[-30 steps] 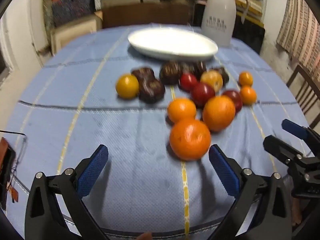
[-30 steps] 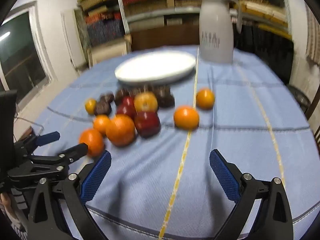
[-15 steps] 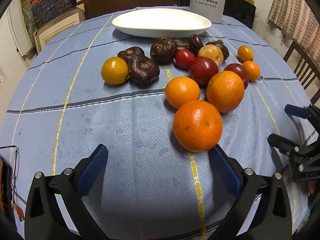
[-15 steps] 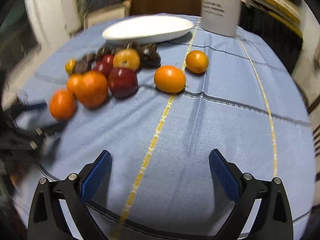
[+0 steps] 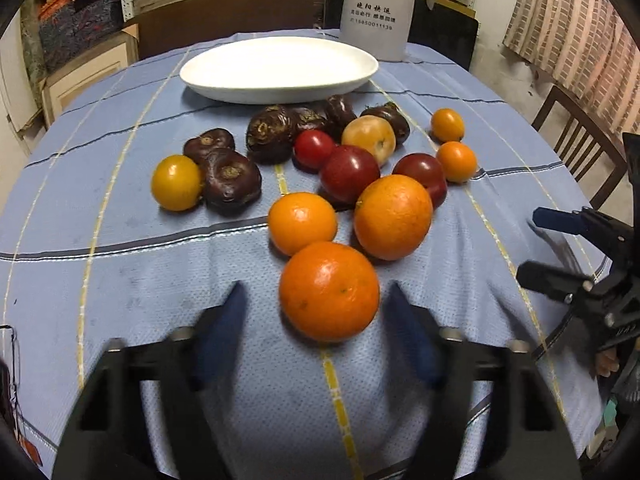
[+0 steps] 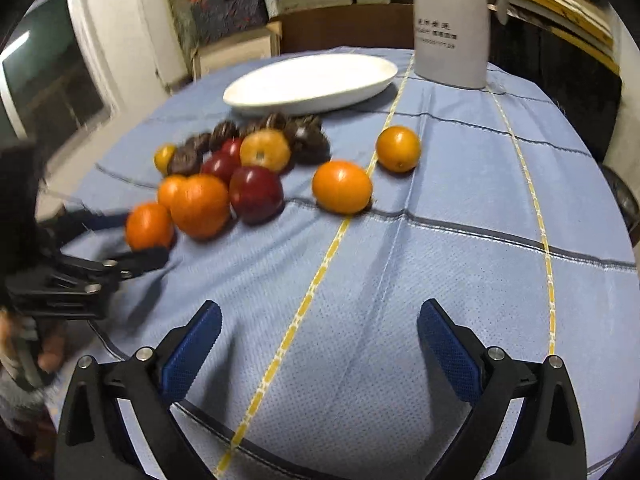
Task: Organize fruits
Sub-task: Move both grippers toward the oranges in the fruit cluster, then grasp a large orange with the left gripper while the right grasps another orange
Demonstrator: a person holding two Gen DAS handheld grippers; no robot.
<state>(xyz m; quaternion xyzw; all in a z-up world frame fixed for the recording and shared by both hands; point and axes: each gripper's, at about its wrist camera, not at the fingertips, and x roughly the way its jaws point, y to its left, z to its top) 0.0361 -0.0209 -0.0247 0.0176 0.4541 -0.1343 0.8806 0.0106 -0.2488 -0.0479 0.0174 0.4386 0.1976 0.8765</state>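
Note:
A cluster of fruit lies on the blue tablecloth: oranges, red plums, dark chestnut-like fruits and small yellow ones. The nearest orange sits between the blue fingertips of my left gripper, which is open with its jaws blurred; it does not grip it. The same orange shows in the right wrist view. A white oval plate stands empty behind the fruit. My right gripper is open and empty over bare cloth, to the right of the fruit.
A white thermos jug stands behind the plate. A wooden chair is at the table's right edge. Shelves and boxes line the back wall. The table's near edge runs just under both grippers.
My left gripper has moved forward so the nearest orange now lies between its fingers, and its jaws have narrowed. The right gripper has swung back towards the fruit.

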